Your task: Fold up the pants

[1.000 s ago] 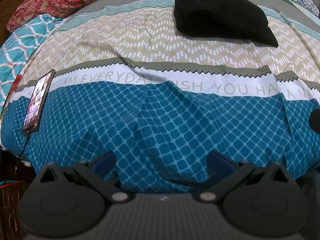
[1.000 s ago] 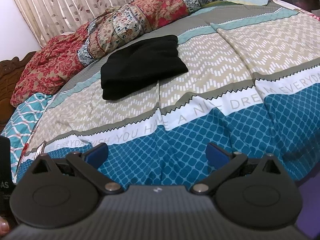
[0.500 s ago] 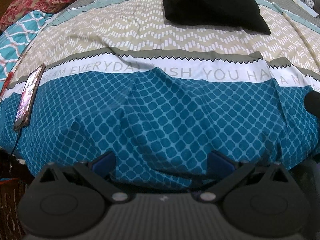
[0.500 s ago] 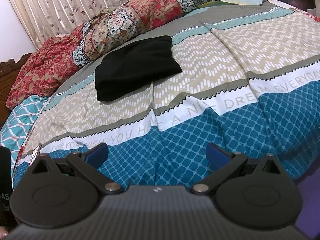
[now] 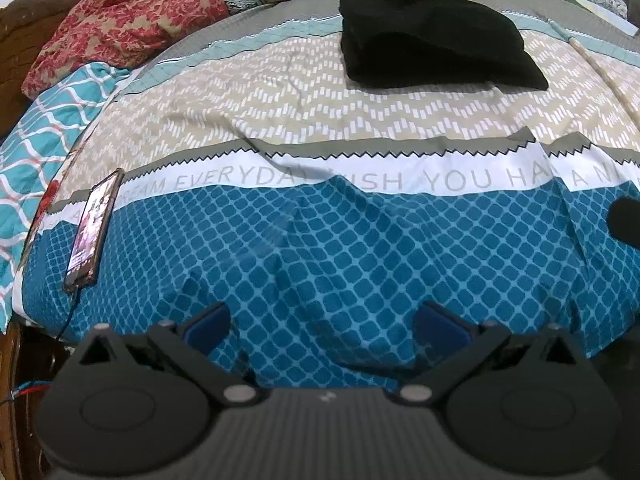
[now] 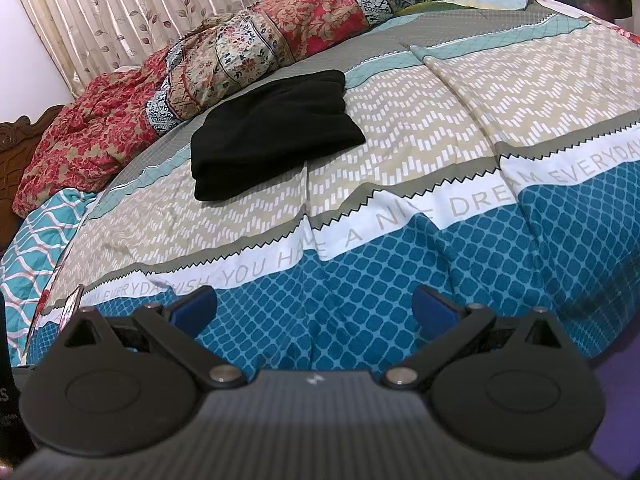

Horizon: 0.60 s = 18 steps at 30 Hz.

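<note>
Left wrist view: we hold the left gripper [image 5: 322, 320], jaws apart and empty, above the patterned bedspread [image 5: 360, 240]. Our right gripper [image 6: 316, 310] likewise gapes; folded black fabric pants [image 6: 272, 132] lie well beyond.

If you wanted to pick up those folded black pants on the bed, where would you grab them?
Probably the near edge of the black pants, coming in low from the bed's foot. The folded layers stack there into a thick lip over the bedspread, giving open fingers something to close on.
</note>
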### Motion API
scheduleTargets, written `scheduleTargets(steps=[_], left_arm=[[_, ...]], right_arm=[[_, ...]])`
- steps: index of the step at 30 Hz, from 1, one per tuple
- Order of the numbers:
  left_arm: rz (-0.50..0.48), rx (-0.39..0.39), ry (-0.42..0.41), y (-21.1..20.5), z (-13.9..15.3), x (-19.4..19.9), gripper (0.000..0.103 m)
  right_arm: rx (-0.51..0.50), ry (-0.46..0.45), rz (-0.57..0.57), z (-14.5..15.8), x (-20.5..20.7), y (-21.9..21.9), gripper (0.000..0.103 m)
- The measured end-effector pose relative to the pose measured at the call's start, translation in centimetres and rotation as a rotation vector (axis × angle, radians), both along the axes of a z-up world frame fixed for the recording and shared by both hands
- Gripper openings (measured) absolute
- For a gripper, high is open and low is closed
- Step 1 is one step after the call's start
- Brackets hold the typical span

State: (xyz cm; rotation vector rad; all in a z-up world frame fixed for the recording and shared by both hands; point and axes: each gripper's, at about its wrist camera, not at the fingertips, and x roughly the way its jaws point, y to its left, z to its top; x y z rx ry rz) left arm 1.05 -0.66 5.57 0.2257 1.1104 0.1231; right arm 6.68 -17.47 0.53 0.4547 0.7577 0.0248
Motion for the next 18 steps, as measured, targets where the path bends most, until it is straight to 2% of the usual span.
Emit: scheduleTargets(steps=[10, 18], left_arm=[[-0.012, 0.045, 0.029, -0.44, -0.36, 0.17, 0.103], [-0.013, 0.011, 0.057, -0.17, -0.58, 0.22, 0.103]], right_arm=[[0.000, -0.001, 0.000, 0.01, -0.05, 0.13, 0.103], [0.001, 0.000, -0.001, 0.02, -0.03, 0.16, 0.103]])
